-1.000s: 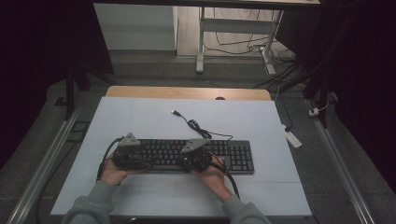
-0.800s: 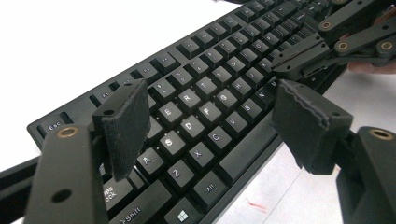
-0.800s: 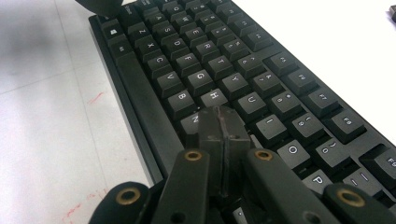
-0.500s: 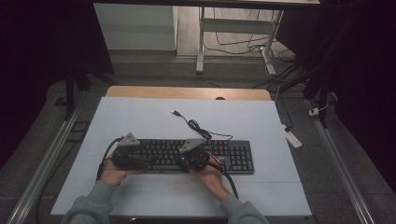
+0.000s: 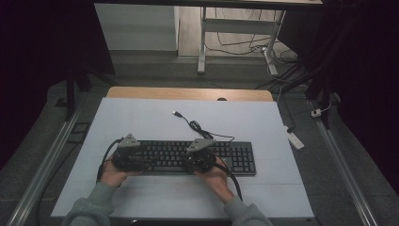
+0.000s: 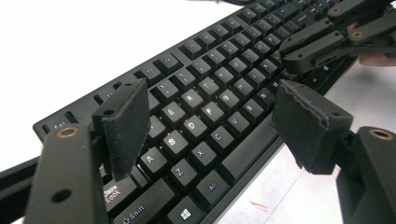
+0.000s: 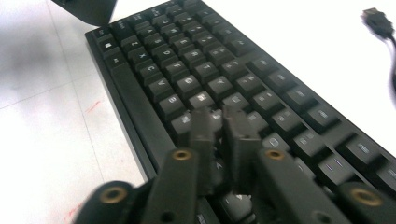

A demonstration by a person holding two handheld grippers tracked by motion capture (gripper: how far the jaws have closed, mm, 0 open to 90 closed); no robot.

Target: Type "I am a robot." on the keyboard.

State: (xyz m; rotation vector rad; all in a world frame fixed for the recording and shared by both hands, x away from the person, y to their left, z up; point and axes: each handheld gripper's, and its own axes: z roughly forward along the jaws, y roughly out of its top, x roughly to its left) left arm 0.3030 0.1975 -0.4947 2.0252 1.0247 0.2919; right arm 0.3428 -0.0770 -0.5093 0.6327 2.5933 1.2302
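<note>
A black keyboard point(image 5: 235, 157) lies across the white table top, its cable point(image 5: 202, 129) curling back to a loose USB plug point(image 5: 177, 114). My left gripper point(image 5: 136, 156) hovers over the keyboard's left end. In the left gripper view its jaws point(image 6: 215, 123) stand wide open above the letter keys point(image 6: 210, 93), with nothing between them. My right gripper point(image 5: 201, 157) is over the keyboard's middle. In the right gripper view its pads point(image 7: 219, 135) sit low over the keys point(image 7: 210, 70) with a narrow gap; the jaws have just been opening and hold nothing.
The white table top point(image 5: 155, 117) has free room behind and in front of the keyboard. A wooden strip point(image 5: 188, 93) marks its far edge. A white power strip point(image 5: 295, 140) lies on the floor to the right. Metal rails run along both sides.
</note>
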